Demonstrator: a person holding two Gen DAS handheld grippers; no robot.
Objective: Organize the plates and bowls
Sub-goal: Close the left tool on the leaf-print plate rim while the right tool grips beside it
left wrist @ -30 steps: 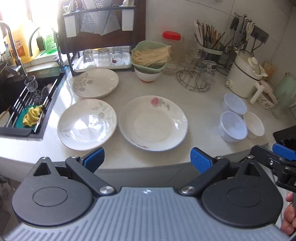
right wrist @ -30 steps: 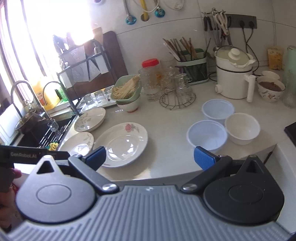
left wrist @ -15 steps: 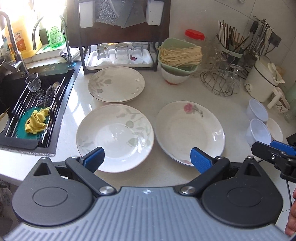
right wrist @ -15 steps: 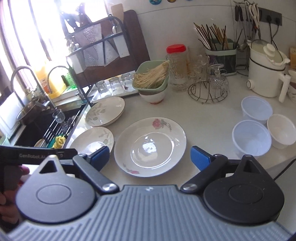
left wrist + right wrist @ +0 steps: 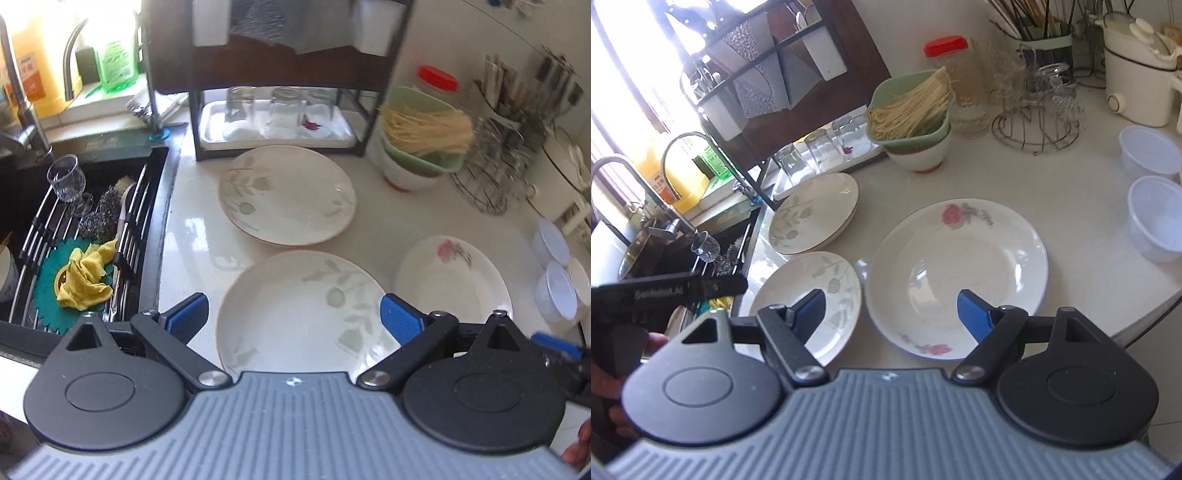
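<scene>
Three white plates lie on the counter. A near leaf-pattern plate [image 5: 295, 310] [image 5: 820, 291] is below my left gripper [image 5: 293, 319], which is open and empty above it. A far leaf-pattern plate [image 5: 288, 194] [image 5: 812, 214] lies in front of the rack. A larger rose-pattern plate [image 5: 454, 277] [image 5: 956, 273] lies to the right, under my right gripper [image 5: 892, 308], which is open and empty. White plastic bowls [image 5: 556, 291] [image 5: 1156, 218] stand at the right edge.
A sink [image 5: 74, 236] with a yellow cloth and a wine glass is at the left. A dark dish rack [image 5: 280, 74] holds upturned glasses. A green bowl of noodles [image 5: 421, 133] [image 5: 908, 114], a wire stand and a white cooker [image 5: 1137, 74] stand at the back.
Both grippers have moved forward and down over the counter. The left one has shifted left over the near leaf plate; the right one has closed in on the rose plate. Both stay open.
</scene>
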